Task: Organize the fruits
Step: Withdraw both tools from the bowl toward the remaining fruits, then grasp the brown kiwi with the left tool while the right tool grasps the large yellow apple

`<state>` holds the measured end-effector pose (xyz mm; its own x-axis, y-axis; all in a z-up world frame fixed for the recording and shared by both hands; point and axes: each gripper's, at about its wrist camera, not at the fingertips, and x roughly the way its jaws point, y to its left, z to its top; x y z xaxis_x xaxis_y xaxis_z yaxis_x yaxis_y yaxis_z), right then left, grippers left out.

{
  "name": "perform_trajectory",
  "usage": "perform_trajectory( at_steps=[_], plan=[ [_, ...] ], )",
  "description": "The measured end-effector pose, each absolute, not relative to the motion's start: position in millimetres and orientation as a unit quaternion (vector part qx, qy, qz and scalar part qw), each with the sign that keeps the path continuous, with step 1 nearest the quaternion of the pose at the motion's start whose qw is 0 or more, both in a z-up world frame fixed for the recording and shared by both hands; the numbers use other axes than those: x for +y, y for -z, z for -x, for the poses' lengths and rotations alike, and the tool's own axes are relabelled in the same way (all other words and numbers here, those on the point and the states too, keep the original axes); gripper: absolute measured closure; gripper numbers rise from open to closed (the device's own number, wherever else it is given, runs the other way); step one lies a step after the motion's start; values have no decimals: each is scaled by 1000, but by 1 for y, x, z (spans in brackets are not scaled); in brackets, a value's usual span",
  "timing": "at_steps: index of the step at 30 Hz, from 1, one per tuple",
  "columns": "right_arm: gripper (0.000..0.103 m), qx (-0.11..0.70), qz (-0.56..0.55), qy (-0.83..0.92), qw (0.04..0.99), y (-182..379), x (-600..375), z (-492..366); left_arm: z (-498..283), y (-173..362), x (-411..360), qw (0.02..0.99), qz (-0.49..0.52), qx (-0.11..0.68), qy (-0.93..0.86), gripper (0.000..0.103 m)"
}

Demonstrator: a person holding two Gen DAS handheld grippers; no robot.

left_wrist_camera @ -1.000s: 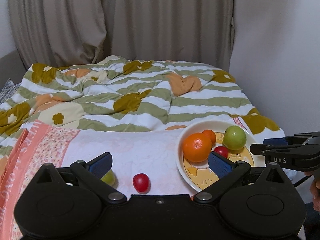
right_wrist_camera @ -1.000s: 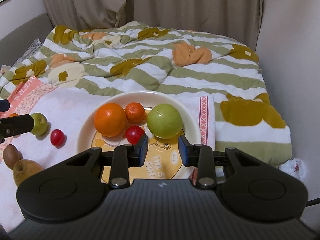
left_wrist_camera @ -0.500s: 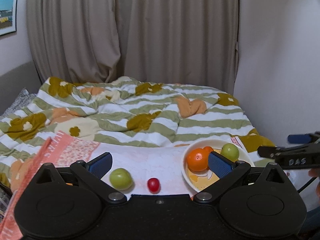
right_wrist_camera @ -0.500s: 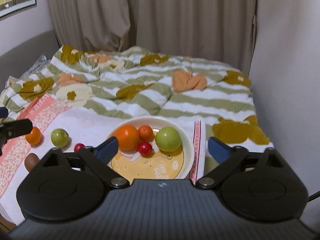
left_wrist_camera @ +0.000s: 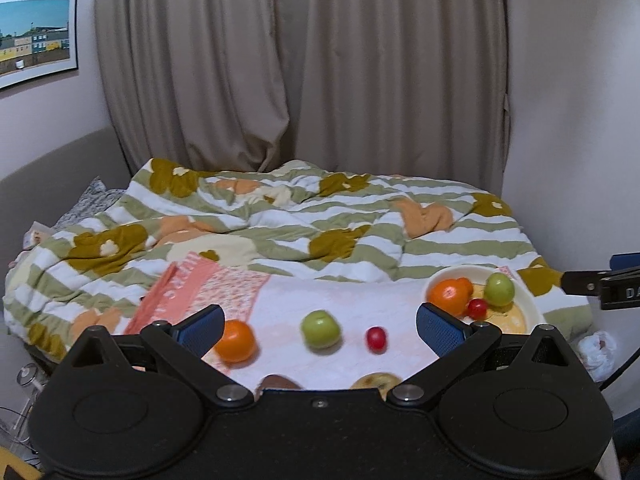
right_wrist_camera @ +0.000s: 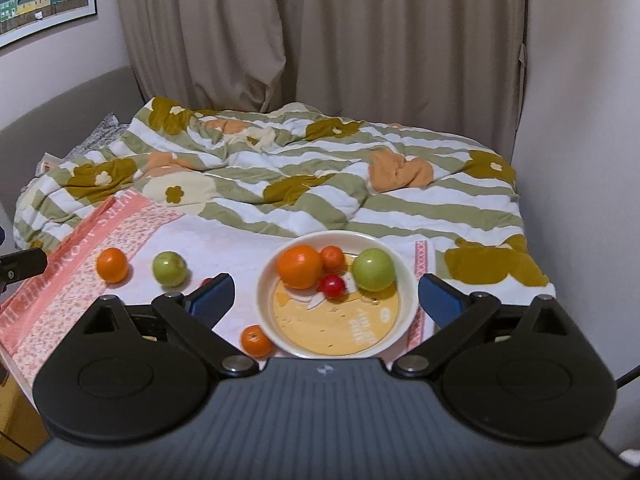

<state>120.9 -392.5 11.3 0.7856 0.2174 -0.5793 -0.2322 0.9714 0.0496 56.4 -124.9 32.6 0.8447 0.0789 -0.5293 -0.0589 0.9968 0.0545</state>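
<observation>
Both grippers' jaws wide apart, empty: left gripper (left_wrist_camera: pixel 320 326), right gripper (right_wrist_camera: pixel 326 296) (above plate (right_wrist_camera: pixel 406 276)).

Soft quilted cloth on the duvet (right_wrist_camera: pixel 320 184), thin printed cloth for the towel (right_wrist_camera: pixel 120 236). Glossy glazed-looking bowl (right_wrist_camera: pixel 267 276). Shiny smooth skin on the apple (right_wrist_camera: pixel 374 269) and tomato (right_wrist_camera: pixel 333 285), duller pebbly peel on the orange (right_wrist_camera: pixel 300 266). Matt black plastic grippers with ribbed blue pads (right_wrist_camera: pixel 436 298).

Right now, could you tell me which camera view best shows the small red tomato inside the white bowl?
The right wrist view: the small red tomato sits central and unobstructed in the white bowl. The left wrist view shows it small, near the edge.
</observation>
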Motion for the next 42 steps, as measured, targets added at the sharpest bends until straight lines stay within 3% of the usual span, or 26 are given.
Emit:
perform_trajectory(
  at_steps=[14, 24, 34, 42],
  plan=[
    [0, 312, -12, -52, 949, -15, -315, -74, -49, -31, -26, 957, -26, 288, 19, 0],
    [0, 326, -12, -17, 945, 16, -254, -62, -77, 6, 21, 938, -50, 331, 95, 0],
    [0, 342, -6, -50, 938, 67, -225, -79, -113, 64, 19, 909, -81, 366, 182, 0],
    [0, 367, -5, -75, 927, 99, -214, -103, -132, 96, -6, 893, -94, 390, 205, 6]
  ],
)
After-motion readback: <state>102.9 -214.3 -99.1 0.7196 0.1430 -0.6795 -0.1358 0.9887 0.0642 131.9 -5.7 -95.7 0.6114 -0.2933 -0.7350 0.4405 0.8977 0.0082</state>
